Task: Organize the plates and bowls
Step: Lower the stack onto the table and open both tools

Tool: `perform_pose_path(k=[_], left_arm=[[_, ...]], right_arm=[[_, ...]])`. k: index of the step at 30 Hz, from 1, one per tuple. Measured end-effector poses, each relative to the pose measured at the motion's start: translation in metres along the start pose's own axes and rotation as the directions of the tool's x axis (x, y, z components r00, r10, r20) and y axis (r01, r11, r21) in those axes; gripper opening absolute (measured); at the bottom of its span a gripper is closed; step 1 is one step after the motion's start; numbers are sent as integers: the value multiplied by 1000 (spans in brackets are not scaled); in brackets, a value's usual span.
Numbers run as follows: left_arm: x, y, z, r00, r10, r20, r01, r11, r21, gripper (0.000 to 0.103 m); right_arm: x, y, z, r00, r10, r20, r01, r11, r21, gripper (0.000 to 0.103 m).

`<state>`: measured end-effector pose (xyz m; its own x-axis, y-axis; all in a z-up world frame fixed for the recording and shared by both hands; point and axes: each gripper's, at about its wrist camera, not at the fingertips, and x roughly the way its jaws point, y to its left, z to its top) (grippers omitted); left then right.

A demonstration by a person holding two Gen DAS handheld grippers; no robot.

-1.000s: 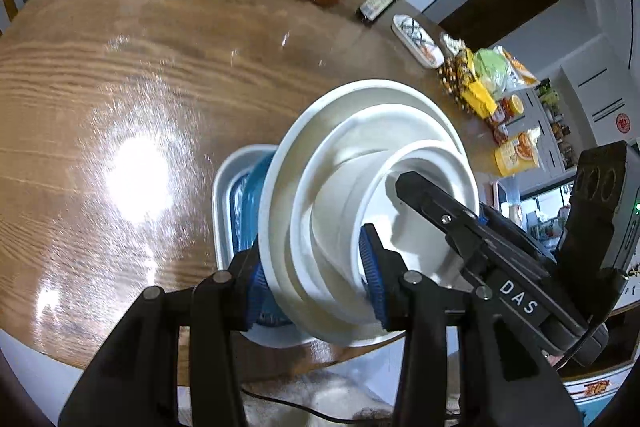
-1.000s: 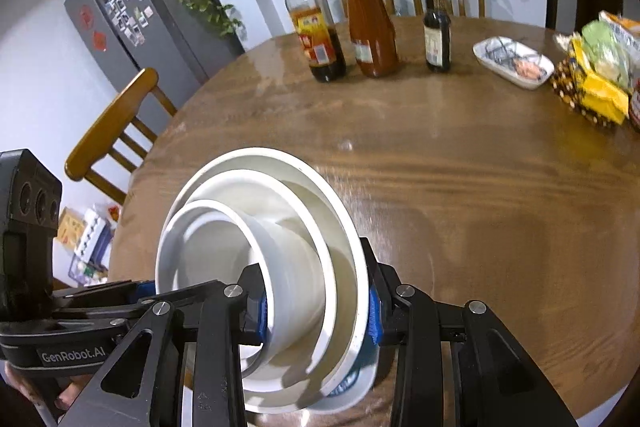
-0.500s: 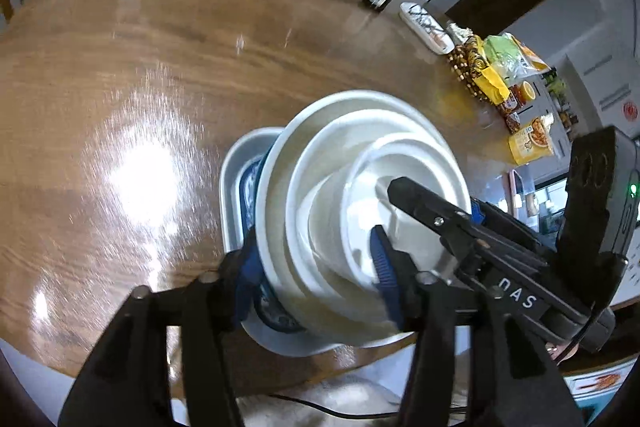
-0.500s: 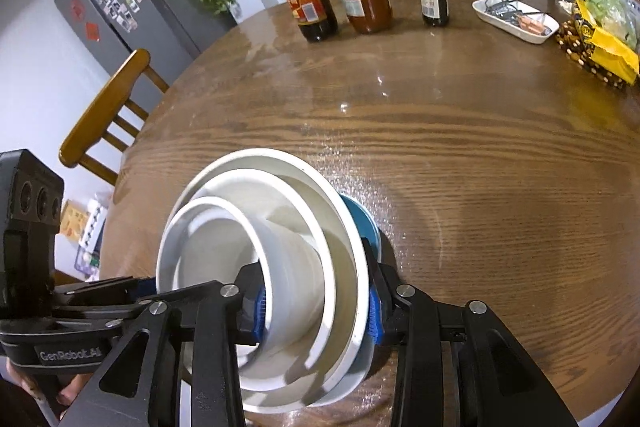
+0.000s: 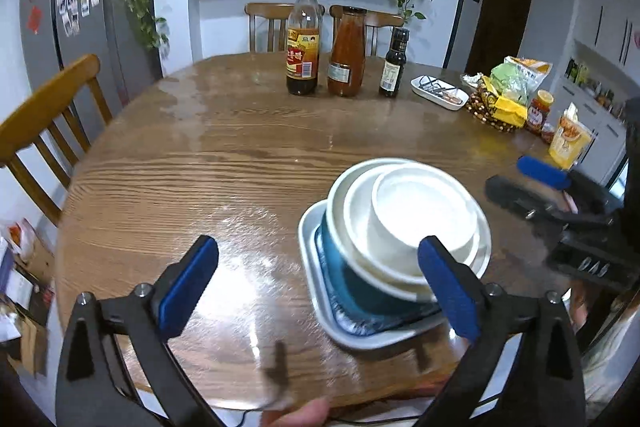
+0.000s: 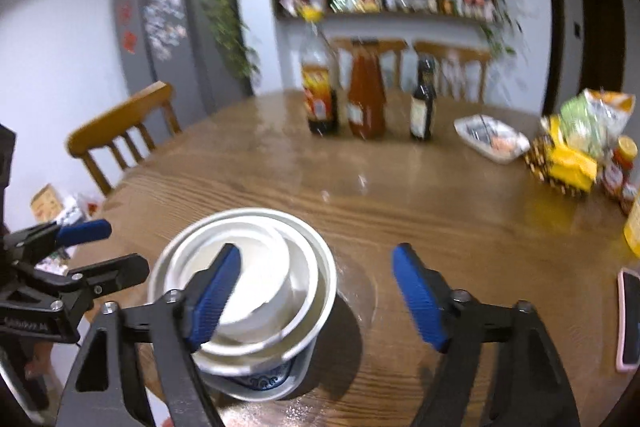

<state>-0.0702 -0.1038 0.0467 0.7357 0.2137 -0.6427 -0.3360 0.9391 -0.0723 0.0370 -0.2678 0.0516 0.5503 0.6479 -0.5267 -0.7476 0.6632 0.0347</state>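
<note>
Both our grippers have let go of the bowl stack since a moment ago and pulled back from it.

From the left wrist, our left gripper point(image 5: 318, 281) stands wide open, its blue pads holding nothing. White bowls point(image 5: 416, 223) sit nested, leaning on a blue dish point(image 5: 340, 267) inside a pale rectangular tray point(image 5: 316, 291), all resting on the wooden table point(image 5: 200, 163) near its front edge. Our right gripper point(image 5: 520, 183) shows at the right, apart from the stack, fingers parted. Three bottles point(image 5: 344, 55) stand at the far side.

From the right wrist, blurred, our right gripper point(image 6: 316, 293) is open and empty; its left pad point(image 6: 214, 297) overlaps the bowls point(image 6: 296, 267) in view, though we cannot tell if it touches. Our left gripper point(image 6: 92, 251) sits at left, open.
</note>
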Motion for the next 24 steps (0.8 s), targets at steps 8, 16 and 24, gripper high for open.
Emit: perform_pose_path(k=[8, 16, 24], left_arm=[[2, 17, -28, 998, -9, -69, 5, 998, -57, 101], [1, 17, -38, 995, -31, -94, 25, 998, -65, 101], [0, 14, -40, 994, -56, -92, 51, 997, -57, 101]], right_arm=[[-6, -7, -14, 996, 89, 9, -89, 996, -11, 84], [0, -2, -24, 996, 76, -37, -77, 996, -36, 84], [5, -3, -28, 996, 65, -61, -66, 997, -29, 84]])
